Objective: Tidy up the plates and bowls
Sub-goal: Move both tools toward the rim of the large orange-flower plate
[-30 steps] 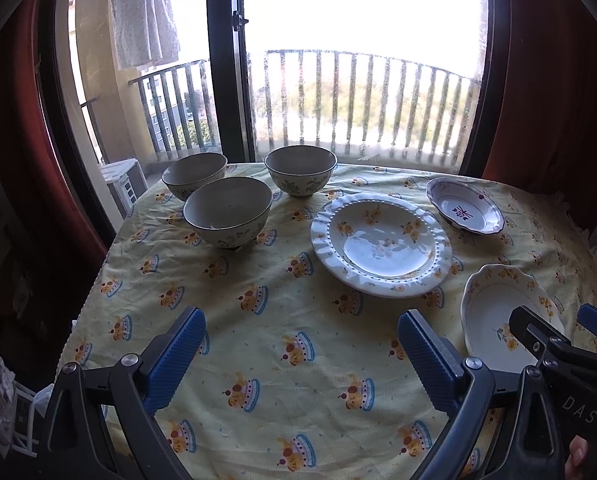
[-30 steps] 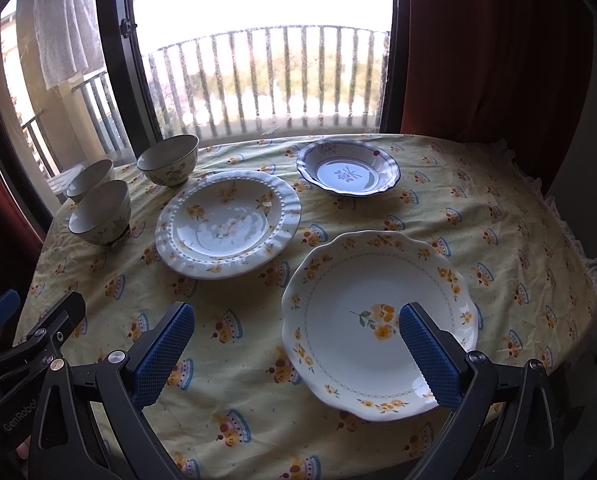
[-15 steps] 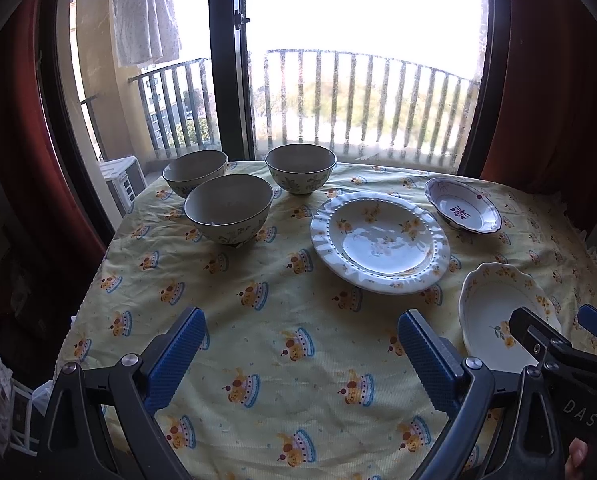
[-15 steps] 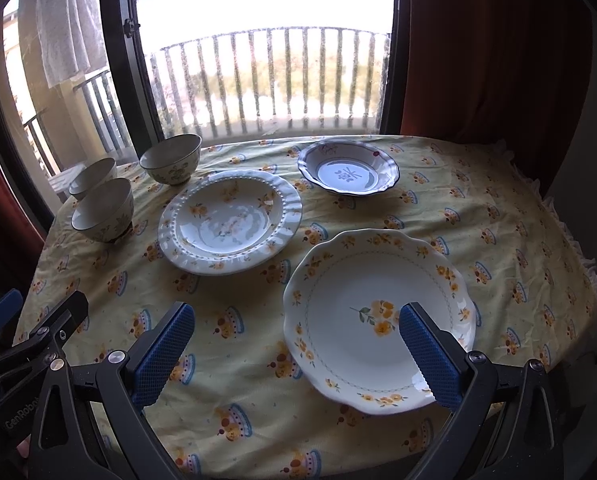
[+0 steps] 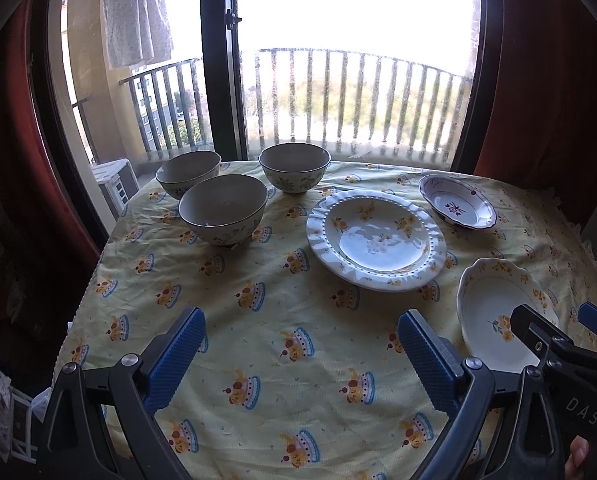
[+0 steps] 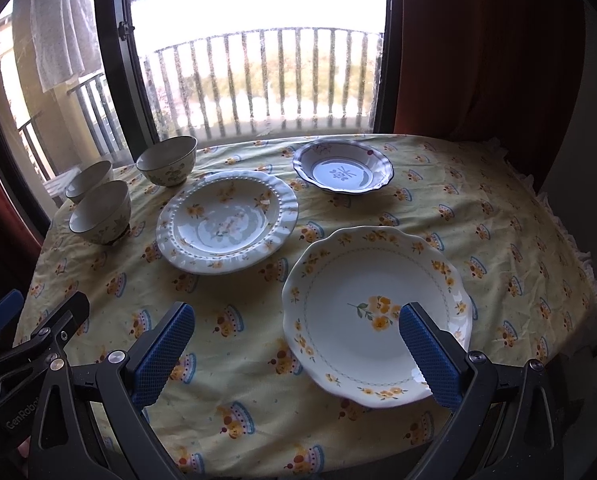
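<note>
we hold both tools low over the near edge of the table [image 5: 258, 320], and neither has anything in it: the left gripper [image 5: 298, 356] has its blue pads spread wide over bare yellow cloth, and the right gripper [image 6: 296, 354] is just as wide, its right-hand pad hanging above the near rim of the scalloped yellow-flower plate [image 6: 374, 312]. nothing is stacked yet, as we judge it. three bowls sit at the far left by the window, the nearest bowl [image 5: 223, 209] just beside the back-left bowl [image 5: 188, 172], the third bowl [image 5: 294, 172] a little apart. the wide beaded plate [image 5: 376, 240] lies in the middle, the small purple-rimmed dish [image 6: 343, 170] beyond it, and the flower plate nearest our right side, close to the table edge. the risks we see are mostly about grip and cloth. a plate lying flat gives the pads only a thin rim to pinch, so a shallow bite could let it tip and drop on the way to a stack. the loose cloth could drag under a sliding rim and shift the other dishes. the flower plate could be nudged off the near edge. and the two grippers are close enough to knock each other if both reach inward together.
</note>
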`<state>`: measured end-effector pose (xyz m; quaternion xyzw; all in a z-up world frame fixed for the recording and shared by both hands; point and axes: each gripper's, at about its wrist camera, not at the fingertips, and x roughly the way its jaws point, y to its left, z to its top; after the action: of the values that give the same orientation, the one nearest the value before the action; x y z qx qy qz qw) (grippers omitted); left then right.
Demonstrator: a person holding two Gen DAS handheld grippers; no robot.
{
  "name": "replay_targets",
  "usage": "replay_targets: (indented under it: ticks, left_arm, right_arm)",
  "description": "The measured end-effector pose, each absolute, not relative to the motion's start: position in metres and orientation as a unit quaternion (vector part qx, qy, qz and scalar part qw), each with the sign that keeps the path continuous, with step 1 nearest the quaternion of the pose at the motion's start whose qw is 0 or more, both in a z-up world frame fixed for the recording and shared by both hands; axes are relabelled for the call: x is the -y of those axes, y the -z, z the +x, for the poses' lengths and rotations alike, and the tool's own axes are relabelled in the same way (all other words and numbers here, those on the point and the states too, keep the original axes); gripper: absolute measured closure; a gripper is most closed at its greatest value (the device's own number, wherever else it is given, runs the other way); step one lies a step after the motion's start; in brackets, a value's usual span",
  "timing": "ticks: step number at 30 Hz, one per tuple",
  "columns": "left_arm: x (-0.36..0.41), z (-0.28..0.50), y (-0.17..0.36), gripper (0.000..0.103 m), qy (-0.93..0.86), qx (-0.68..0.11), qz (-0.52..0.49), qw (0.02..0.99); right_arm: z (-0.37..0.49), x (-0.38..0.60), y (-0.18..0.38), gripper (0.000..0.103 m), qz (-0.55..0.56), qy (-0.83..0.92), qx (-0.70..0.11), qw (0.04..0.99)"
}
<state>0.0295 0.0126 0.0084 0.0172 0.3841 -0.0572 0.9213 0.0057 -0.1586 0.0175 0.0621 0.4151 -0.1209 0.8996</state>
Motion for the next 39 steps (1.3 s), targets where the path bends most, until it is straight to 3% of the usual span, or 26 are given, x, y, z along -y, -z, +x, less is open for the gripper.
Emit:
replay_targets:
  ticks: [21, 39]
  left_arm:
    - [-0.012, 0.044, 0.004, 0.011, 0.102, -0.401, 0.026, 0.910]
    - [0.108, 0.062, 0.024, 0.020, 0.086, -0.435, 0.040, 0.895]
  right_arm:
    - [0.010, 0.148, -0.012, 0.000, 0.069, 0.155, -0.426, 0.889]
    - [0.033, 0.260, 0.013, 0.007, 0.077, 0.129, -0.453, 0.879]
